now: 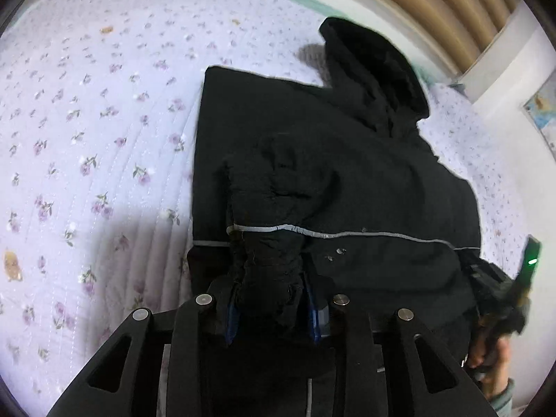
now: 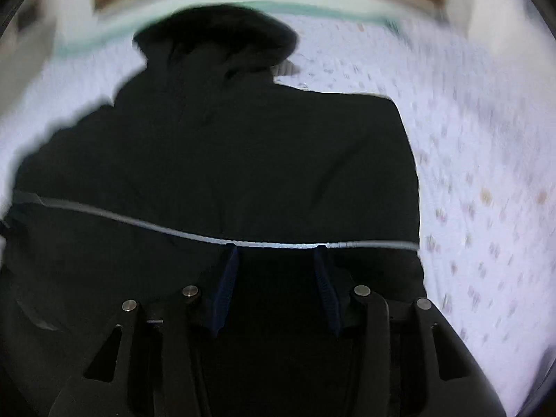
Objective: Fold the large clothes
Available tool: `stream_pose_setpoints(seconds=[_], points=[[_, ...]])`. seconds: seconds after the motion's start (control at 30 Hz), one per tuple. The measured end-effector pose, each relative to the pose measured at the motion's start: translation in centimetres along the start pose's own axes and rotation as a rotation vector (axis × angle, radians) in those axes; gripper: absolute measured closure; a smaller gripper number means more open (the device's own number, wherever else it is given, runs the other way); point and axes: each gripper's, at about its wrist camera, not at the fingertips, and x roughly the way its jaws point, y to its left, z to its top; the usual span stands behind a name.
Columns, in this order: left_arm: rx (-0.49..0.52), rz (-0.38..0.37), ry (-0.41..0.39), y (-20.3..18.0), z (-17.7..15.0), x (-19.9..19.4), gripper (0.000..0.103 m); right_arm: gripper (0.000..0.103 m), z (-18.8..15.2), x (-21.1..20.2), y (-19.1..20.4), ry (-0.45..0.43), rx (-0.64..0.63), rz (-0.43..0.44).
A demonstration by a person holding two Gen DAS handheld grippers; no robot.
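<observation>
A black hooded jacket (image 1: 330,173) lies spread on a bed, with its hood (image 1: 375,69) at the far end. A grey reflective stripe (image 1: 347,234) runs across it near me. My left gripper (image 1: 271,316) is shut on a bunched wad of the jacket's near edge, which sits between its blue pads (image 1: 231,323). In the right wrist view the jacket (image 2: 243,156) fills the middle. My right gripper (image 2: 276,285) is shut on the hem just below the stripe (image 2: 139,222). That gripper (image 1: 500,292) also shows at the left wrist view's right edge, held by a hand (image 1: 497,365).
A lavender floral quilt (image 1: 87,121) covers the bed, broad to the jacket's left and narrower on its other side (image 2: 486,173). A wooden slatted headboard (image 1: 434,0) and a white wall with a poster (image 1: 542,104) stand beyond the hood.
</observation>
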Motion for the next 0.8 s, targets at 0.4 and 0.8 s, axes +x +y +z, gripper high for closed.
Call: stream_pose_setpoints(seconds=[0.4, 0.8], points=[[0.152, -0.036, -0.227, -6.6, 2.8, -7.2, 0.037, 0.014, 3.6, -4.8, -1.0, -0.083, 0.074, 0.151], [0.266, 0.187, -0.09, -7.3, 0.7, 4.8, 0.037, 0.022, 3.3, 2.2, 2.6, -0.033, -0.04, 0.033]])
